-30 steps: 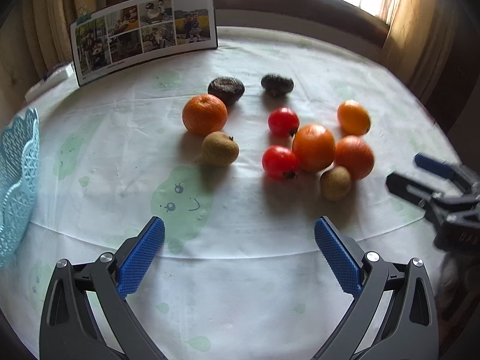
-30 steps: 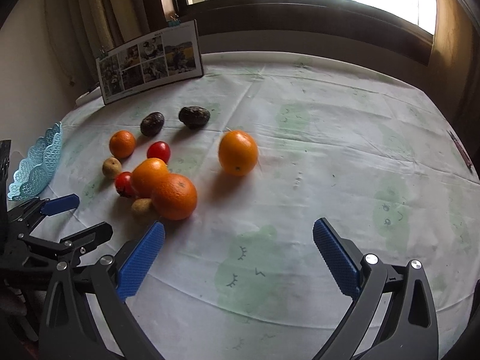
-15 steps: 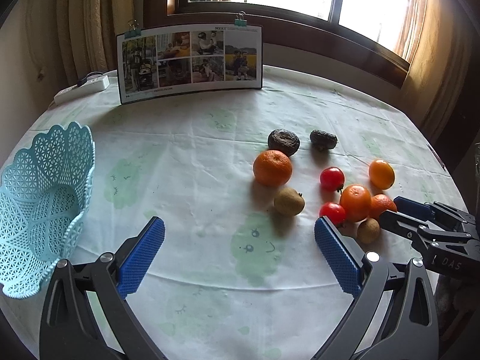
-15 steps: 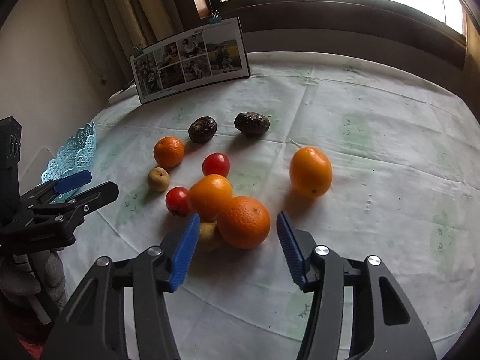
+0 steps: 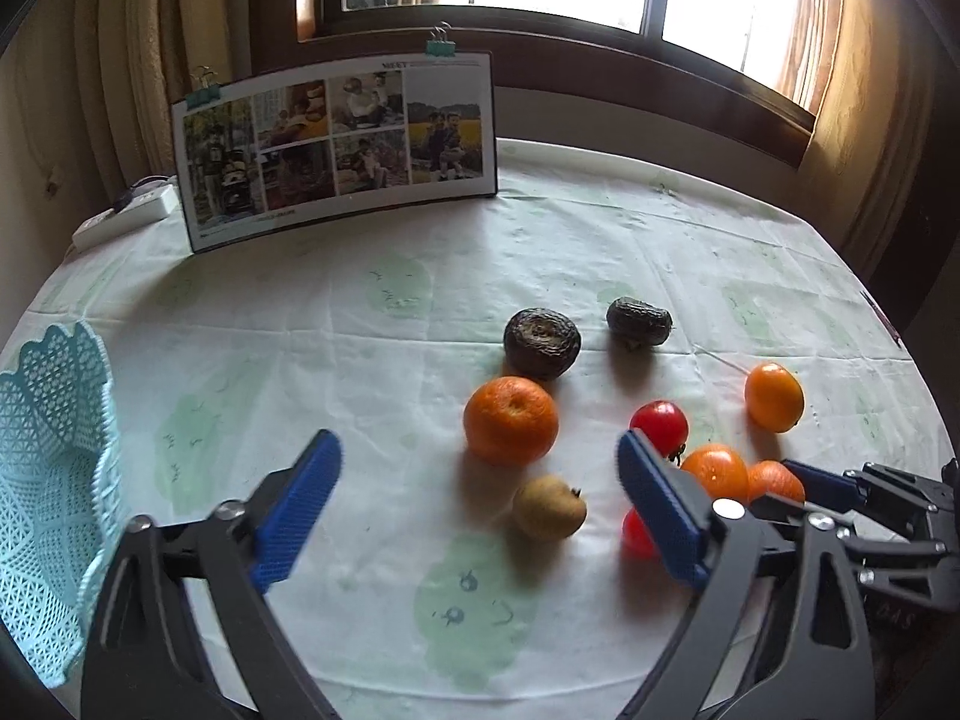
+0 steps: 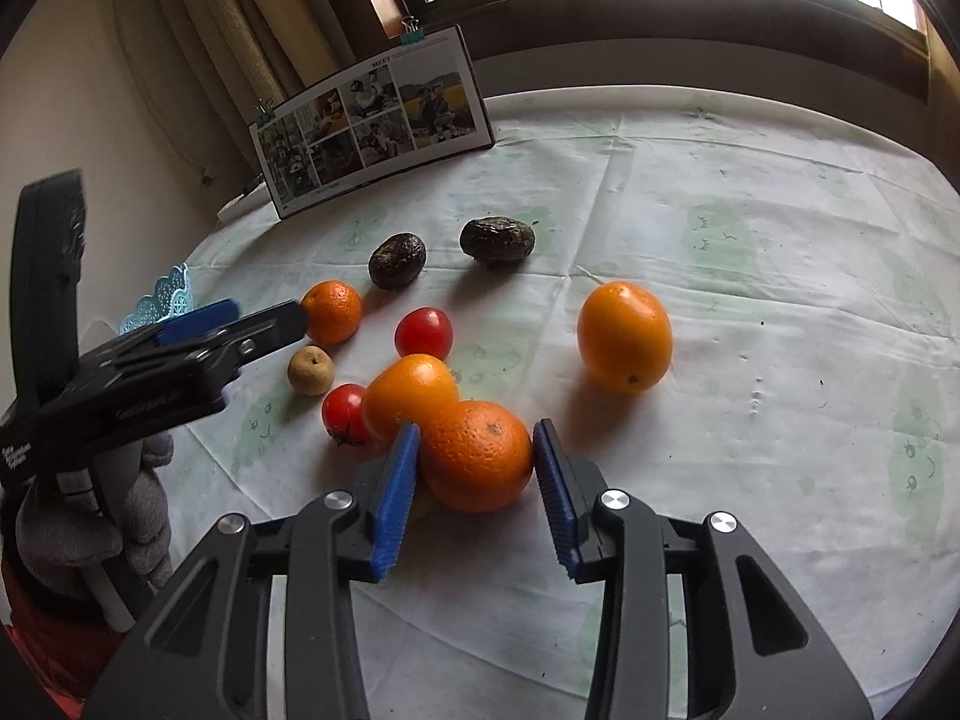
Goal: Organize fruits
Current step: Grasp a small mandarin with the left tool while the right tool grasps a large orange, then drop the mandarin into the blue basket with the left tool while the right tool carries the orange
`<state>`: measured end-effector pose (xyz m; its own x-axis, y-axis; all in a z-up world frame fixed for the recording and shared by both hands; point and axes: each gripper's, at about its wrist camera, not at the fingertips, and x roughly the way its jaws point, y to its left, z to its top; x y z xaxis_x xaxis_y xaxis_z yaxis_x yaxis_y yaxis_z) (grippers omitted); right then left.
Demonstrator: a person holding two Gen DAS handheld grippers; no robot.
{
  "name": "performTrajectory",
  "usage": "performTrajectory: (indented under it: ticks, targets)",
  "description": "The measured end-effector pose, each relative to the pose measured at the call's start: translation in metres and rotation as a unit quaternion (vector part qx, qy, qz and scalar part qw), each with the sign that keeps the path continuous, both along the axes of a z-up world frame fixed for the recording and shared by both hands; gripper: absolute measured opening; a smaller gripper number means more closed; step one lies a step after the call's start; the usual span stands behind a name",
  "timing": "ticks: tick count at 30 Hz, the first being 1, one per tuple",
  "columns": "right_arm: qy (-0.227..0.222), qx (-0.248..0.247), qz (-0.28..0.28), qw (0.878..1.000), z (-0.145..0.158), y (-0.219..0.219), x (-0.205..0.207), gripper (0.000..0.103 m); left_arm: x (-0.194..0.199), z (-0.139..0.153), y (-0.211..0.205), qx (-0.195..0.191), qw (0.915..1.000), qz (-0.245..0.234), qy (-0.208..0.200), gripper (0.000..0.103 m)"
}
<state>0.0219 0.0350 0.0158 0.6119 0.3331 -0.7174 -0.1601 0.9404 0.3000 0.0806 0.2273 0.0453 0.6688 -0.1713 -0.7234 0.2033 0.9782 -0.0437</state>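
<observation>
The big orange lay on the tablecloth, touching a second orange behind it. Left of that orange was a red tomato, and further behind another tomato. A yellow-orange fruit lay apart on the right. Two dark wrinkled fruits stayed nearest the photo board. The blue basket stood far left.

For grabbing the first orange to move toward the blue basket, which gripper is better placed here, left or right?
Right. The right gripper already straddles the nearest orange, blue fingers flanking both sides. The left gripper hangs open over bare tablecloth, gripping nothing, though nearer the basket.
</observation>
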Motion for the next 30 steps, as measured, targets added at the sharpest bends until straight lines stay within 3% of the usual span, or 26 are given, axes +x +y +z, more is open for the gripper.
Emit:
performTrajectory:
  ticks: [12,19,30]
  targets:
    - [-0.002,0.008,-0.002,1.0,0.0,-0.003,-0.002,0.039,0.031,-0.021,-0.013,-0.017,0.9984,-0.013,0.053,0.042]
    - [-0.025,0.017,-0.017,0.999,0.011,-0.01,-0.007,0.039,0.023,-0.016,-0.012,-0.027,0.9985,-0.007,0.047,0.042]
    - [-0.048,0.016,-0.035,0.998,0.018,-0.015,-0.013,0.039,-0.007,0.022,0.02,0.004,0.9975,0.063,-0.031,0.042]
